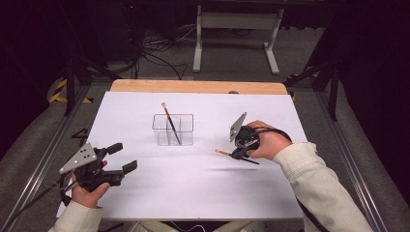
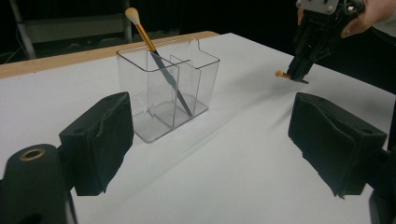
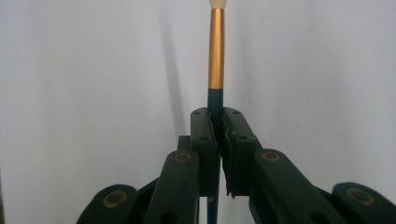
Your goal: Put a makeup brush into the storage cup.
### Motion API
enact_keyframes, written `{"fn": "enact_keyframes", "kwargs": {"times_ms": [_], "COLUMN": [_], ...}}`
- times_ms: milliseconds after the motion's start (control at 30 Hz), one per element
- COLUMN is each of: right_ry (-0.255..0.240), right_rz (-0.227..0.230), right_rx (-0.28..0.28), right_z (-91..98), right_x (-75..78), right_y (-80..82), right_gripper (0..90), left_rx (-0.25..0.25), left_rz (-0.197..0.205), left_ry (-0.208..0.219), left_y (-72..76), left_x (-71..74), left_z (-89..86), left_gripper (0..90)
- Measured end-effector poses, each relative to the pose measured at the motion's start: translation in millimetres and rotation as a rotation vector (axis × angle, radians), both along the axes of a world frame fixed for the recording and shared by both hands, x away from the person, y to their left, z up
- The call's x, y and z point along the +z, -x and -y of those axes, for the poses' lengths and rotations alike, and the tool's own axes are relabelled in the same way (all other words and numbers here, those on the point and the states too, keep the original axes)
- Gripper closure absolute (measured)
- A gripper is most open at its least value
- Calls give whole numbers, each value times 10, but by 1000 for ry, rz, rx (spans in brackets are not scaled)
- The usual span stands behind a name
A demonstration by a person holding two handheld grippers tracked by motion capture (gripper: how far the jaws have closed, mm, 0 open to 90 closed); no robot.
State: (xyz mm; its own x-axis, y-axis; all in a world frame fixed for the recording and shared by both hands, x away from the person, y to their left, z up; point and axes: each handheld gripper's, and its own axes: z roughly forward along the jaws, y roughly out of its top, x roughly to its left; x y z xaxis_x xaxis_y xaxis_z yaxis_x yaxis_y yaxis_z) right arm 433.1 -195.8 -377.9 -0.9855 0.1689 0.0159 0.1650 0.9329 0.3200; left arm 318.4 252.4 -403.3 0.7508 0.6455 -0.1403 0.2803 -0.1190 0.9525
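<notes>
At the left of the high view, the left gripper (image 1: pixel 123 157) rests in the person's left hand (image 1: pixel 89 191) near the front left corner of the white table (image 1: pixel 193 193). Its jaws are spread wide with nothing between them, and they point toward the middle of the table. In the left gripper view the two black pads stand far apart, with bare table between them.

Near the middle of the table stands a clear plastic holder (image 1: pixel 173 129) with dividers inside. One brush (image 1: pixel 169 122) leans in it, dark handle down in a compartment, gold collar and pale tip up and tilted toward the back left. In the left gripper view the same holder (image 2: pixel 187 88) stands just beyond the left pad.

To the right of the holder, well apart from it, the right gripper (image 1: pixel 240 153) is held in the person's right hand (image 1: pixel 268 142), lifted a little off the table with its shadow below. Its jaws are pressed together on a second brush (image 1: pixel 227 153), which lies about level, pale tip toward the holder. In the right gripper view the pads pinch that brush (image 3: pixel 216 56) on its dark handle, just below the gold collar.
</notes>
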Motion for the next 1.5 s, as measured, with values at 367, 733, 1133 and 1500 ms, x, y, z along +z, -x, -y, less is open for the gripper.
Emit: {"fn": "enact_keyframes", "kwargs": {"times_ms": [367,733,1133,1500], "right_ry": [-217,-422,-613,-729], "right_rz": [54,103,168,238], "right_rx": [-4,-36,-98,-197], "right_z": [44,80,107,68], "right_x": [208,284,220,164], "right_y": [141,300,448,597], "right_gripper": [845,845,845,844], "left_rx": [-16,-33,-53,-64], "left_rz": [3,12,24,8], "left_ry": [9,24,37,67], "left_y": [-26,-75,-117,-161], "left_x": [2,0,16,19], "left_z": [55,100,181,201], "left_gripper": [148,145,145,146]}}
